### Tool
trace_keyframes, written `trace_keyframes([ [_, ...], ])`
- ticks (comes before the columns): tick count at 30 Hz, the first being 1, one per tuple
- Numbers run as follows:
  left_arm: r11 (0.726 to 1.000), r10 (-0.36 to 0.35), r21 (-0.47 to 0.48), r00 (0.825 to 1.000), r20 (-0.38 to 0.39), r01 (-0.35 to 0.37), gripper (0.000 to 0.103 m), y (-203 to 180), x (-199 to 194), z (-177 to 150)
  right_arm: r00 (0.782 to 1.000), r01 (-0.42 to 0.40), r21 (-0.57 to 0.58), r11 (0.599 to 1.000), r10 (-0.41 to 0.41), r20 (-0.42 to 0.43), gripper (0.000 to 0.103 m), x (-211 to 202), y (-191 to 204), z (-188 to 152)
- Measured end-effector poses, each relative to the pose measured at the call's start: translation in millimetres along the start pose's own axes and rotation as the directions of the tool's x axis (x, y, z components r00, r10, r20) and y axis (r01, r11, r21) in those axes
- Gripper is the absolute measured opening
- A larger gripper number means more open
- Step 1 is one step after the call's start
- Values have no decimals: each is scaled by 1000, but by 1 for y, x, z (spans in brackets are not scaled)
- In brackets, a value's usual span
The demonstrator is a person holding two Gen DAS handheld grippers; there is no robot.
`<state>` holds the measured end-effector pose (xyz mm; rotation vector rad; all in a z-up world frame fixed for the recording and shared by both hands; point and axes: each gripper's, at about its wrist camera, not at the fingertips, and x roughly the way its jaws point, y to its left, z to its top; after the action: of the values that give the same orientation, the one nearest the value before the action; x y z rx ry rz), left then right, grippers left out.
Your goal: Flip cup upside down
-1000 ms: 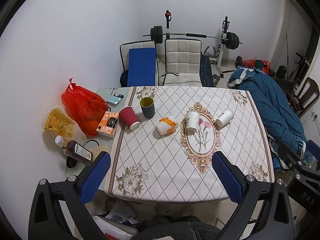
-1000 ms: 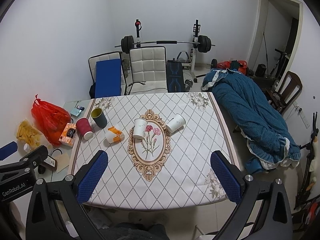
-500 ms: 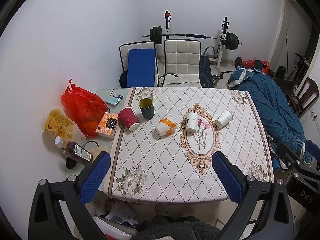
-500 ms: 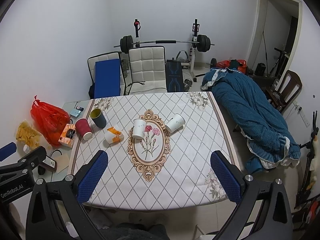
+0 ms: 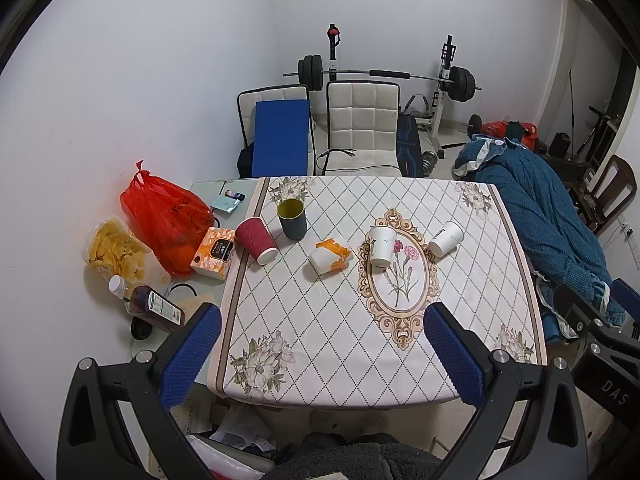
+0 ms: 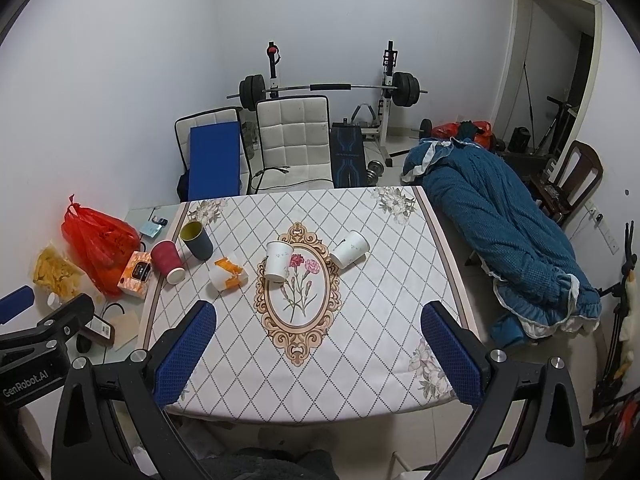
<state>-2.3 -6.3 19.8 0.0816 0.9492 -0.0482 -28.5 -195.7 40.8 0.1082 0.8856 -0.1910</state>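
Observation:
Several cups sit on the patterned table [image 5: 360,340] [image 6: 360,340]. A dark cup with a yellow inside [image 5: 292,218] [image 6: 196,240] stands upright at the far left. A red paper cup [image 5: 256,240] [image 6: 168,260], an orange-and-white cup [image 5: 330,258] [image 6: 226,274] and two white paper cups [image 5: 382,246] [image 6: 278,260], [image 5: 446,238] [image 6: 350,248] stand tilted or lie on their sides. My left gripper [image 5: 320,356] and right gripper [image 6: 316,354] are open and empty, held high above the table's near edge, far from the cups.
A red bag [image 5: 168,216], a bag of chips [image 5: 112,252], an orange box [image 5: 214,252] and a bottle [image 5: 152,304] lie on a side surface left of the table. White chairs [image 5: 360,128] stand behind it. A blue quilt [image 6: 500,232] lies to the right.
Both grippers have drifted slightly, so the table sits a little differently in view. No cup has moved. Both grippers stay open.

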Motion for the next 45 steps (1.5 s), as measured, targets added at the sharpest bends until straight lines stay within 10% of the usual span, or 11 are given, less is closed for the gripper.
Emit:
trace_keyframes([
  [16, 999, 33, 8, 999, -23, -33, 103, -12, 20, -1, 1000, -9, 6, 1000, 9, -19, 103, 6, -1, 6],
  [25, 992, 127, 43, 981, -149, -122, 103, -16, 105, -12, 982, -18, -18, 1000, 14, -187, 103, 106, -15, -20],
  [45, 979, 147, 187, 917, -370, -81, 103, 0, 305, 18, 832, 31, -65, 997, -61, -551, 103, 337, 29, -78],
])
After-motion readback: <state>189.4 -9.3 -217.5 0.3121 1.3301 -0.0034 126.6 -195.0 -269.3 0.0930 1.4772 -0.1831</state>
